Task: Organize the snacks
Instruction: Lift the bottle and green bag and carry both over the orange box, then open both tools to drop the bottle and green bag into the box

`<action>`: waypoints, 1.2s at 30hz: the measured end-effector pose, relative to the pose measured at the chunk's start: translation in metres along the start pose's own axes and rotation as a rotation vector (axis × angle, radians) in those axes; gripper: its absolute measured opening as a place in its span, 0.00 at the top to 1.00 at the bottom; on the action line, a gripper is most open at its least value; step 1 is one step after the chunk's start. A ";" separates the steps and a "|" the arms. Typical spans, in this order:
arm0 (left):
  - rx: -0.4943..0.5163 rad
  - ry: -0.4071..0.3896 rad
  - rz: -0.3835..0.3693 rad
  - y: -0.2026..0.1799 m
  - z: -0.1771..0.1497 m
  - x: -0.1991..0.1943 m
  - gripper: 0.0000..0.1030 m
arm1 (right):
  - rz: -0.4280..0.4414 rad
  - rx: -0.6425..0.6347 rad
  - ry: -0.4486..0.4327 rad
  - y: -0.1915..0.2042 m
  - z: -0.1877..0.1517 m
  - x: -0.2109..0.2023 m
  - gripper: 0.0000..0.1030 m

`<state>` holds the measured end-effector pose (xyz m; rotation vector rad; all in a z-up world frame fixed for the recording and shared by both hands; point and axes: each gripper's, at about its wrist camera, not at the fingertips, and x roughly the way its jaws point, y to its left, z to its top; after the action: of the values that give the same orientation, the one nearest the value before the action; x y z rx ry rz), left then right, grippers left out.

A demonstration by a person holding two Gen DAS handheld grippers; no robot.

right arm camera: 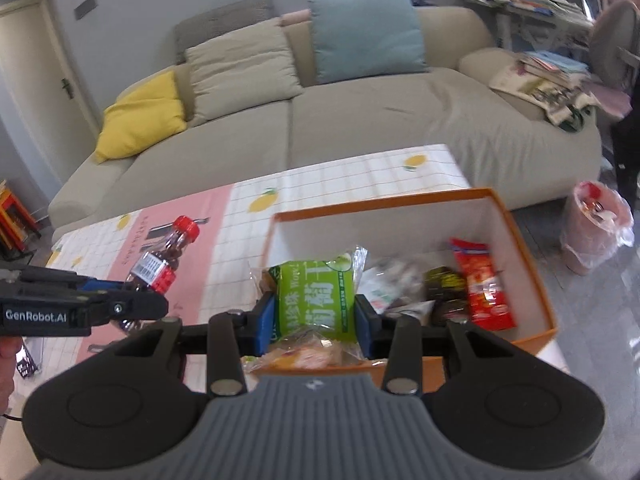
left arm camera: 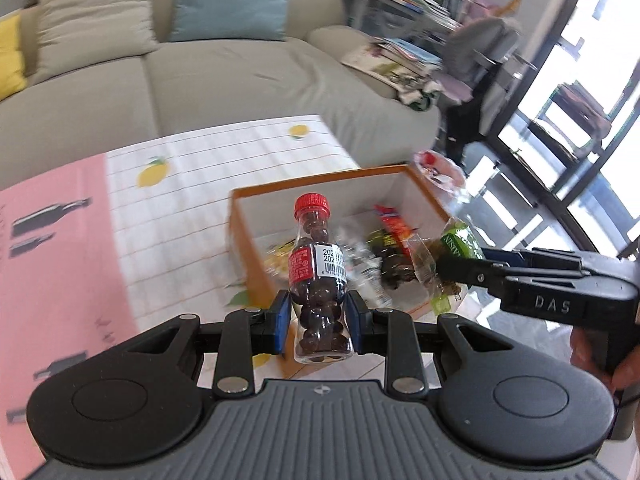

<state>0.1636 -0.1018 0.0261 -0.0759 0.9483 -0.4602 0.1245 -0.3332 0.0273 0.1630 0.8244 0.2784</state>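
Your box (right arm camera: 532, 264) is sitting on the desk (right arm camera: 240, 248) at its right end, snack packets (right arm camera: 484, 284) lying inside. Your left-hand bottle (left arm camera: 319, 280) is hanging left of the box; your right-hand packet (right arm camera: 316, 300) is hanging over its near side. The sofa (right arm camera: 360, 136) is standing behind the desk.

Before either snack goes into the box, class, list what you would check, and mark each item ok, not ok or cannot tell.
1. Left gripper shut on bottle: ok.
2. Bottle cap on: ok.
3. Right gripper shut on green packet: ok.
4. Box open on top: ok.
5. Free floor space in box: cannot tell, snacks cover the near part.
6. Packet over box: ok.
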 end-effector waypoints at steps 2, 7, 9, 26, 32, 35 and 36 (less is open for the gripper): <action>0.028 0.023 -0.016 -0.008 0.012 0.013 0.69 | -0.017 0.012 0.016 -0.016 0.010 0.001 0.61; 0.080 0.139 -0.045 -0.026 0.030 0.060 0.69 | -0.095 -0.039 0.112 -0.048 0.028 0.025 0.61; 0.084 0.203 -0.062 -0.032 0.035 0.083 0.69 | -0.120 -0.035 0.205 -0.061 0.031 0.045 0.61; 0.044 0.499 -0.082 -0.036 0.021 0.204 0.69 | -0.101 0.001 0.599 -0.113 0.025 0.154 0.61; 0.003 0.551 -0.082 -0.032 0.018 0.224 0.69 | -0.118 0.029 0.641 -0.121 0.020 0.167 0.60; 0.001 0.567 -0.074 -0.033 0.017 0.228 0.68 | -0.117 0.040 0.653 -0.122 0.018 0.170 0.57; 0.001 0.570 -0.071 -0.034 0.017 0.229 0.68 | -0.121 0.034 0.652 -0.121 0.017 0.169 0.57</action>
<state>0.2784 -0.2293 -0.1304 0.0253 1.5082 -0.5611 0.2683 -0.3966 -0.1098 0.0498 1.4805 0.2030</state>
